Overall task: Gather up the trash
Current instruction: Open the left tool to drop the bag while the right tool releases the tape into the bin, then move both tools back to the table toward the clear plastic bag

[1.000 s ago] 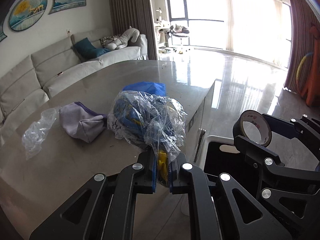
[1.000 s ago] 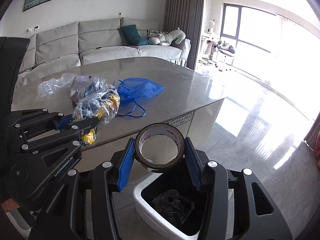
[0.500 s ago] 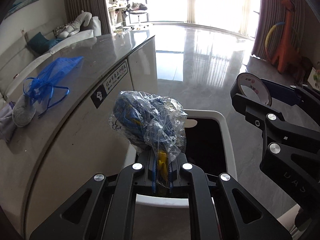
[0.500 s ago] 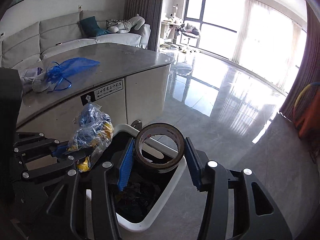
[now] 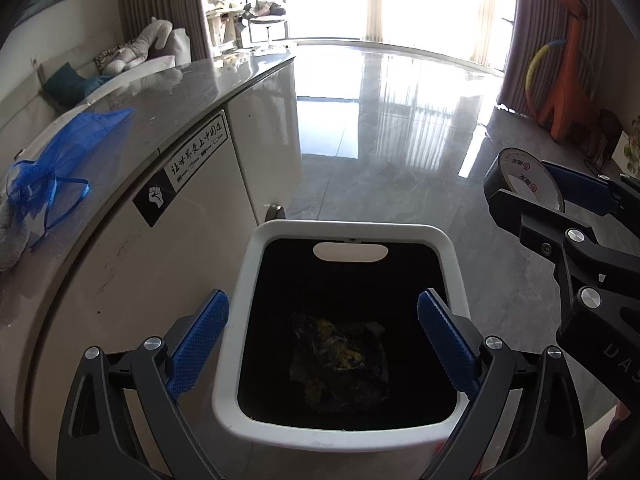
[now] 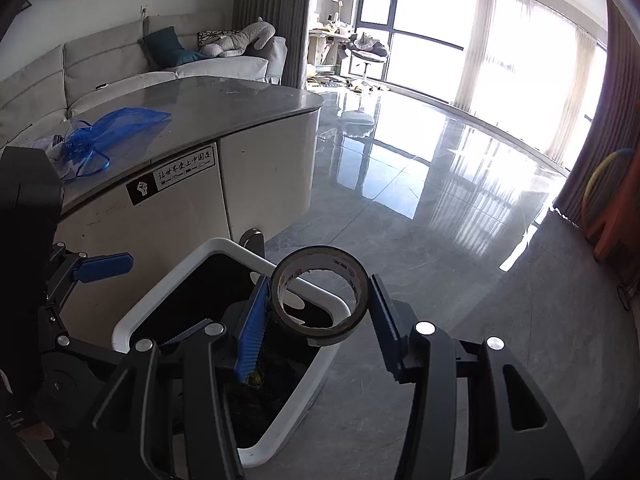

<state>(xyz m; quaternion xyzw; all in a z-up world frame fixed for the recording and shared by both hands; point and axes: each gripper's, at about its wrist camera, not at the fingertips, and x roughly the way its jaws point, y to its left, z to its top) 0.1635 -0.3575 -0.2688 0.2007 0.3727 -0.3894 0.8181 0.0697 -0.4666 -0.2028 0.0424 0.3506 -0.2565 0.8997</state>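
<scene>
Dropped plastic bundle [image 5: 340, 360] into bin [image 5: 352, 227]; my left hand-held gripper [image 5: 322, 344] opening empty, right hand-held gripper [image 6: 320, 312] clamps tape roll [image 6: 320, 294] above bin's rim.

A curved white counter with a grey stone top [image 5: 132, 248] is standing in the room, an orange giraffe-shaped toy [image 5: 568, 76] is standing well apart from it across the glossy grey floor [image 6: 440, 208], and a pale grey sofa [image 6: 120, 68] is sitting just behind the counter.
</scene>
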